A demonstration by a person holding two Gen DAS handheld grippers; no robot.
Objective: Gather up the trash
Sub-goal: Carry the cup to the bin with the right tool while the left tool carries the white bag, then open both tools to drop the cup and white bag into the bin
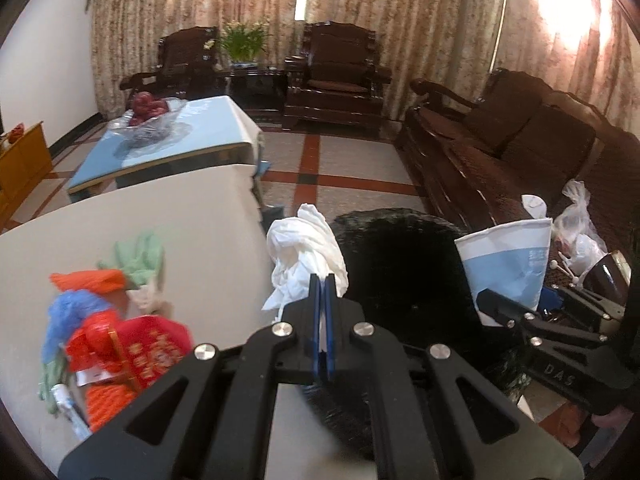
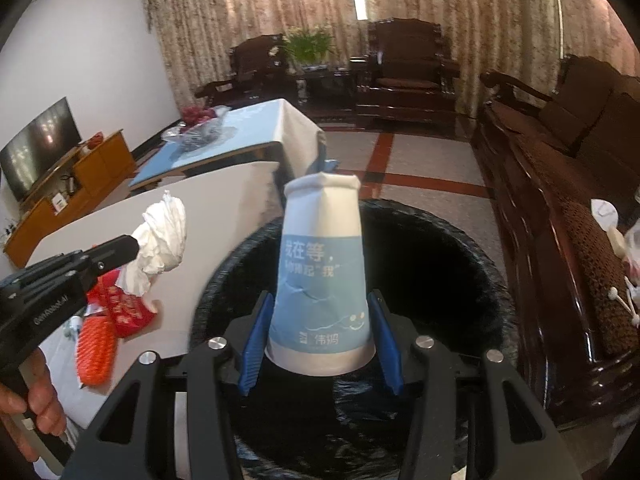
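Note:
My left gripper point(image 1: 325, 280) is shut on a crumpled white tissue point(image 1: 306, 248) and holds it at the left rim of the black-lined trash bin point(image 1: 400, 264). The tissue also shows in the right wrist view point(image 2: 162, 240). My right gripper point(image 2: 320, 320) is shut on a blue and white paper cup point(image 2: 320, 276), squashed at its far end, and holds it over the bin point(image 2: 440, 264). The cup shows in the left wrist view point(image 1: 508, 260) at the bin's right side. More trash lies on the white table point(image 1: 200, 232): red packets point(image 1: 136, 352), orange foam net point(image 1: 92, 280), blue and green wrappers.
A blue-topped coffee table point(image 1: 200, 132) with a glass fruit bowl point(image 1: 152, 120) stands beyond the white table. A dark wooden sofa point(image 1: 500, 152) with plastic bags point(image 1: 576, 228) runs along the right. Armchairs and a plant stand at the back. A TV point(image 2: 40, 144) is on the left.

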